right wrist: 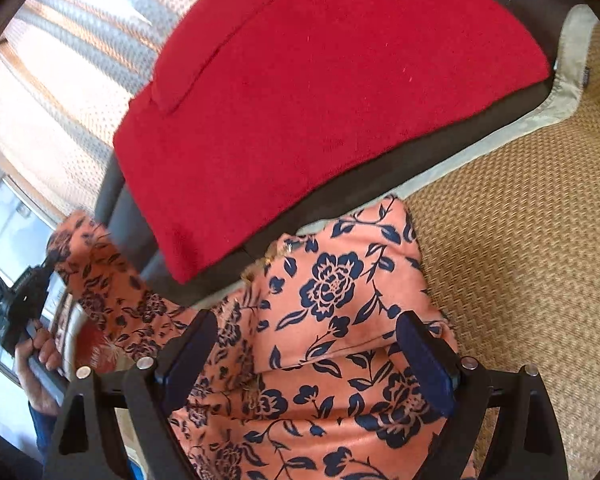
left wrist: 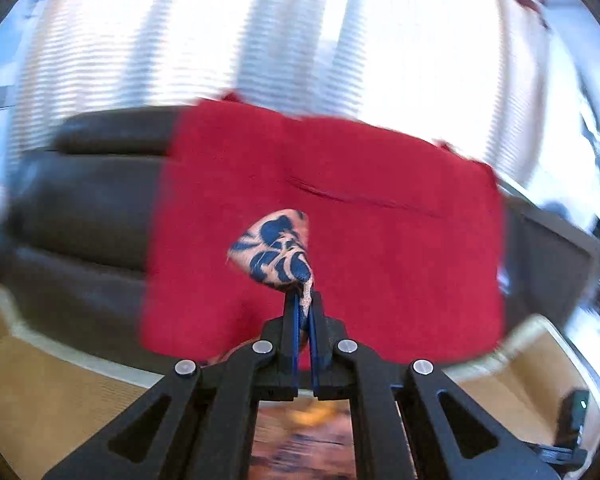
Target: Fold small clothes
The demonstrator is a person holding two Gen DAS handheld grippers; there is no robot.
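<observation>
An orange cloth with a dark blue flower print (right wrist: 340,300) hangs in front of the right wrist camera, loosely folded. My right gripper (right wrist: 308,348) is open wide, and the cloth spreads between and behind its fingers (right wrist: 428,356) without the pads pressing on it. One end of the cloth (right wrist: 88,264) is stretched up to the left, where a hand (right wrist: 40,356) holds my left gripper (right wrist: 50,260). In the left wrist view the left gripper (left wrist: 303,304) is shut on a bunched corner of the flowered cloth (left wrist: 276,248), raised in front of the red blanket.
A red blanket (right wrist: 320,80) covers a dark leather seat (left wrist: 80,200). A woven straw mat (right wrist: 520,220) with a pale border lies on the floor below. Bright striped blinds (left wrist: 300,32) fill the background. The left wrist view is motion-blurred.
</observation>
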